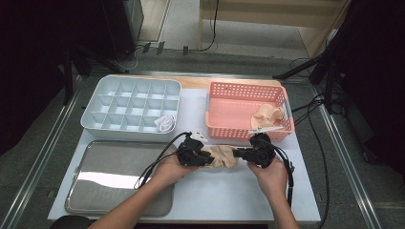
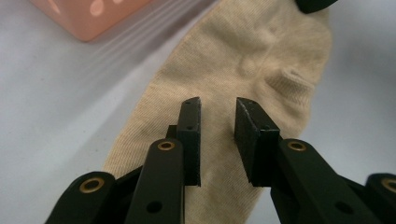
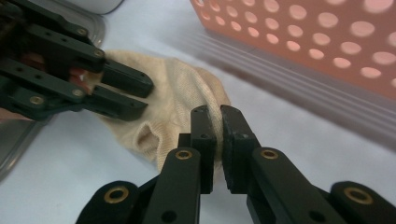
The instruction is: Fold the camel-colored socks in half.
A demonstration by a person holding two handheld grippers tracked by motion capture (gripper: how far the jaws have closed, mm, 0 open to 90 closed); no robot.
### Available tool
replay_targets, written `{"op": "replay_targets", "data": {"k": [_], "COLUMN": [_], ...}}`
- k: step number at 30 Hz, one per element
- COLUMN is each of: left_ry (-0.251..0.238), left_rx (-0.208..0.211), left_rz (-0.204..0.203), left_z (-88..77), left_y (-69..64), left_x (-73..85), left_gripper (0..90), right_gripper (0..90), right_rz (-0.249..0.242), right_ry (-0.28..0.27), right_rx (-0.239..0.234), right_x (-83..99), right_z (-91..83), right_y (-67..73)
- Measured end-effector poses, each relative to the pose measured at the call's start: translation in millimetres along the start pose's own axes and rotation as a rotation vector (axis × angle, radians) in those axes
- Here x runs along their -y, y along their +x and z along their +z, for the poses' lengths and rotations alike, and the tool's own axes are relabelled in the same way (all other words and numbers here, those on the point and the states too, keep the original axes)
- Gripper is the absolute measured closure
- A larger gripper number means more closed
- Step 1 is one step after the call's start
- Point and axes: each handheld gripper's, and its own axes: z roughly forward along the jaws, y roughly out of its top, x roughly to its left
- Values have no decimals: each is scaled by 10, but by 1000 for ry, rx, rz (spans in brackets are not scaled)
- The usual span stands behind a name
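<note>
A beige sock point(image 1: 220, 156) lies flat on the white table in front of the pink basket, between the two grippers. My left gripper point(image 1: 203, 157) is at the sock's left end. In the left gripper view its jaws point(image 2: 218, 105) stand apart over the sock point(image 2: 243, 60), with nothing pinched. My right gripper point(image 1: 237, 153) is at the sock's right end. In the right gripper view its jaws point(image 3: 218, 112) are pressed together on the edge of the sock point(image 3: 177, 88), and the left gripper point(image 3: 142, 95) faces them from the far side.
The pink perforated basket point(image 1: 224, 90) behind the sock holds more beige socks point(image 1: 267, 117). A white divided organiser point(image 1: 131, 102) at back left has a rolled white sock point(image 1: 165, 123) in one cell. A metal tray point(image 1: 119, 176) lies at front left.
</note>
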Motion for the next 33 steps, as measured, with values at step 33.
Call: {"op": "replay_targets", "data": {"k": [33], "left_ry": [-43], "left_rx": [16], "left_rz": [-34], "left_z": [-220], "left_y": [84], "left_x": [42], "left_gripper": [670], "right_gripper": [857], "right_rz": [-37], "right_ry": [4], "right_rx": [-29], "right_x": [-169], "right_z": [-101], "right_y": [292]}}
